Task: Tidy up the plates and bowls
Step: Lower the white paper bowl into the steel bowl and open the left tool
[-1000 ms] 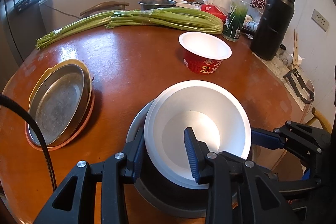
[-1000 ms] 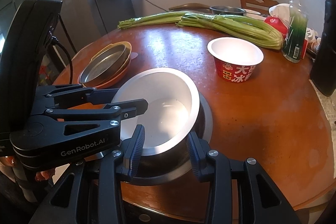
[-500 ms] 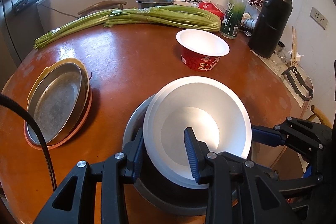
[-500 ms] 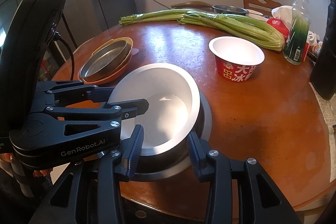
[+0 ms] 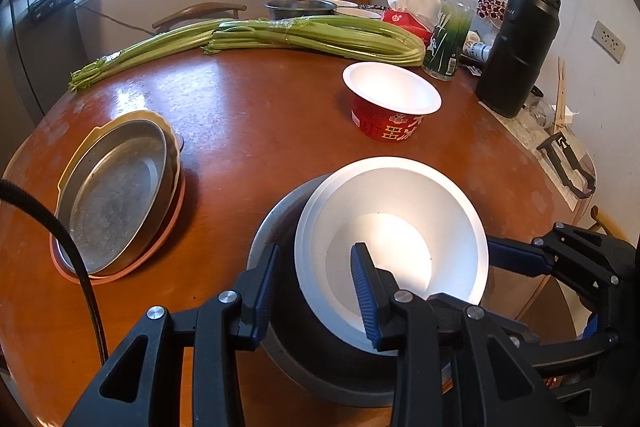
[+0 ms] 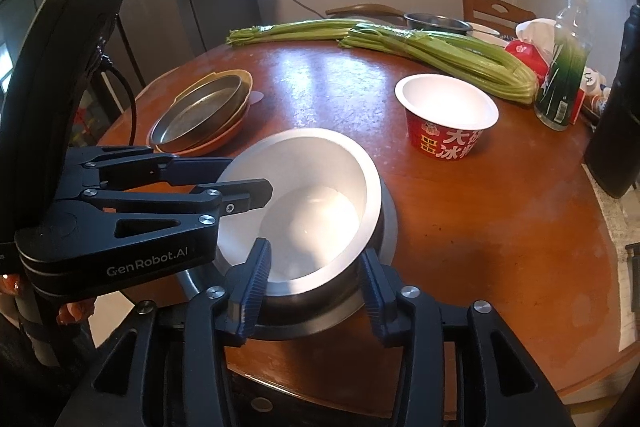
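Note:
A white bowl (image 5: 400, 227) sits tilted inside a larger steel bowl (image 5: 276, 219) near the table's front edge. My left gripper (image 5: 316, 287) is shut on the white bowl's near rim, one finger inside and one outside. My right gripper (image 6: 316, 279) straddles the near side of the white bowl (image 6: 316, 187) and the steel bowl (image 6: 384, 227) with its fingers spread. A stack of shallow plates, steel on yellow on orange (image 5: 116, 191), lies at the left; it also shows in the right wrist view (image 6: 204, 115). A red paper bowl (image 5: 392, 103) stands behind.
Celery bunches (image 5: 312, 35) lie across the far side of the round wooden table (image 5: 248, 115). A black thermos (image 5: 518, 47), a green bottle (image 5: 450, 39), a tissue pack and another steel bowl (image 5: 300, 9) stand at the back right. The table edge is close on the right.
Both grippers and the nested bowls have shifted slightly toward the front of the table. The white bowl stays tilted in my left gripper's hold.

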### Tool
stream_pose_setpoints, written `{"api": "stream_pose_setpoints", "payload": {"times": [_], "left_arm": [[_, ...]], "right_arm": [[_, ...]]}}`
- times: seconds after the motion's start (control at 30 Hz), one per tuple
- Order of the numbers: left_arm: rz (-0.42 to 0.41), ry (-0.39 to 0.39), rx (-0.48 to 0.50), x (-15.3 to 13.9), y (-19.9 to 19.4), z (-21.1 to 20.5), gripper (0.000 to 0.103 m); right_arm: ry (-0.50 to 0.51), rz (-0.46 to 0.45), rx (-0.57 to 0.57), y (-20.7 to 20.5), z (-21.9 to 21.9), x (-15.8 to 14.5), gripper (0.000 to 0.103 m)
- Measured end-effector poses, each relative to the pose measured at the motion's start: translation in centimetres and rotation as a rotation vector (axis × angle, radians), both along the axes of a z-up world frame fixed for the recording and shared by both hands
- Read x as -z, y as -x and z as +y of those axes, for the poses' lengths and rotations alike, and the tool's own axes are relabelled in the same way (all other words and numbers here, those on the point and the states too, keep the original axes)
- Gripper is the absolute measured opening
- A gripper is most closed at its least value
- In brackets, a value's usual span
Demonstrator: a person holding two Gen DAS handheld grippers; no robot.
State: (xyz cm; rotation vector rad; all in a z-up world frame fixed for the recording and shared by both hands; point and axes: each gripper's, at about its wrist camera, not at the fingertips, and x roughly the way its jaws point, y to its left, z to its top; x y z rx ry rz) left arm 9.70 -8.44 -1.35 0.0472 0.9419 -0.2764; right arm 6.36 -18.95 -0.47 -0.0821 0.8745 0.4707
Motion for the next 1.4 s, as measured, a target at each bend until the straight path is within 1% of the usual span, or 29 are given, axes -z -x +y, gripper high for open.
{"api": "stream_pose_setpoints", "payload": {"times": [0.43,0.6,0.87,1.2,1.4], "left_arm": [[-0.01,0.004,-0.004,-0.3,0.2,-0.1,0.037],[-0.03,0.012,-0.01,-1.0,0.5,0.4,0.037],[-0.036,0.018,-0.035,-1.3,0.5,1.3,0.037],[-0.037,0.025,-0.046,-1.4,0.4,1.9,0.037],[-0.043,0.022,-0.042,-1.6,0.2,1.6,0.037]], "right_arm": [[-0.006,-0.024,0.026,0.1,-0.8,-0.5,0.05],[-0.013,-0.026,0.034,0.2,-1.1,-0.6,0.05],[-0.031,-0.022,0.05,-0.1,-1.2,-0.5,0.05],[-0.026,-0.023,0.001,0.1,0.2,-0.3,0.05],[-0.025,-0.023,0.005,0.0,-0.1,-0.3,0.05]]}}
